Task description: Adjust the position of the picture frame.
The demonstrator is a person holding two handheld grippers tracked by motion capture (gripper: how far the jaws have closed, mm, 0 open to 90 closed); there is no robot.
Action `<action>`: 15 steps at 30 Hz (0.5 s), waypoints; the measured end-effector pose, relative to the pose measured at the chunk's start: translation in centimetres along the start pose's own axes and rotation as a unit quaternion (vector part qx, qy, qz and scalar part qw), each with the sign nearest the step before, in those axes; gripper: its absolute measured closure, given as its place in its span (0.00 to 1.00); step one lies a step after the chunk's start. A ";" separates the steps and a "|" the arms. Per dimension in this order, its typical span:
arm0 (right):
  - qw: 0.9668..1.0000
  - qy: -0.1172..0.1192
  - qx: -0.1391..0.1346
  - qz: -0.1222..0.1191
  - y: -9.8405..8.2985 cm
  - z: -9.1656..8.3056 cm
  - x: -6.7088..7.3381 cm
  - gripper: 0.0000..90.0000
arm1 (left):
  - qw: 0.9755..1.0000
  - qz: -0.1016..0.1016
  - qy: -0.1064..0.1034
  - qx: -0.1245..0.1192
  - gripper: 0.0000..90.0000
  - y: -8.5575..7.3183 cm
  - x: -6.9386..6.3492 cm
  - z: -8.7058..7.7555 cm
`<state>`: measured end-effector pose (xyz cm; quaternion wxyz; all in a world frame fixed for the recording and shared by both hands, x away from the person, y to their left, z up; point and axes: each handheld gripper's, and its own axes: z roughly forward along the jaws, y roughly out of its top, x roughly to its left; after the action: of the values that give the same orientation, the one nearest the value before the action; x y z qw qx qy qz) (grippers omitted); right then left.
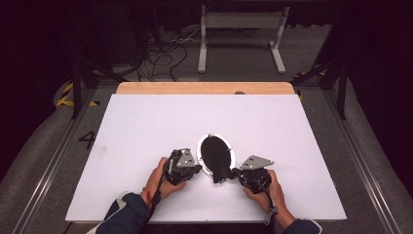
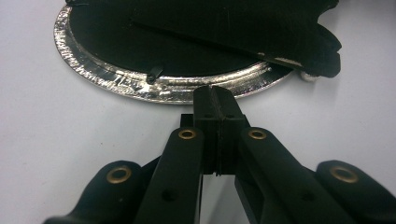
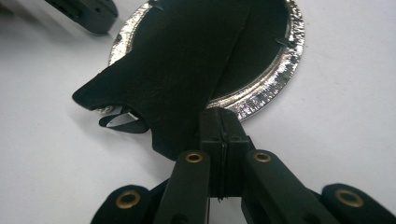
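Both your grippers are closed with nothing between the pads. Left gripper [image 1: 197,168] sits at 9 o'clock of the mirror [image 1: 215,156], tips just at its silver rim [image 2: 140,89]. Right gripper [image 1: 237,172] is at 4 o'clock, tips against the near end of the black strap [image 3: 187,88] that lies across the mirror's dark back.

Mirror lies flat on the white table [image 1: 146,126], a little toward you from centre, the strap's loose end overhanging the rim at 6 o'clock.

My read: you're about to work the strap or lift the mirror. Suggestions:
- Open the right jaws before going in; closed tips will just shove the strap.
- Take the strap's overhanging end, not the middle, so you don't drag the mirror.
- Use the left tips to pin the rim while the right pulls.
- The small white piece [image 3: 122,120] under the strap end could be a buckle; too dim to tell, so avoid pinching it.
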<state>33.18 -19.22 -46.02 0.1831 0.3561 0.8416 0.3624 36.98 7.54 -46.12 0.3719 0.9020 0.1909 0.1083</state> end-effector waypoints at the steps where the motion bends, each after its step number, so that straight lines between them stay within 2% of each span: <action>1: 1.000 -0.001 0.001 -0.002 0.0 0.0 0.2 1.00 | 1.000 0.000 -0.002 0.002 1.00 0.0 0.0 0.0; 8: 1.000 0.007 0.000 0.000 0.2 0.2 0.8 1.00 | 1.000 -0.002 -0.001 0.001 0.99 -0.1 0.2 0.0; 12: 1.000 0.013 -0.005 0.019 0.2 0.3 1.0 1.00 | 1.000 -0.016 0.003 0.000 0.99 -0.3 0.5 -0.1; 15: 1.000 0.007 -0.005 0.019 0.4 0.5 1.5 1.00 | 1.000 -0.016 0.006 0.001 0.99 -0.4 0.9 -0.2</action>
<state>32.65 -17.71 -46.17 0.1726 0.3682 0.8341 0.3728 37.61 8.25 -46.24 0.3712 0.8986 0.2078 0.1073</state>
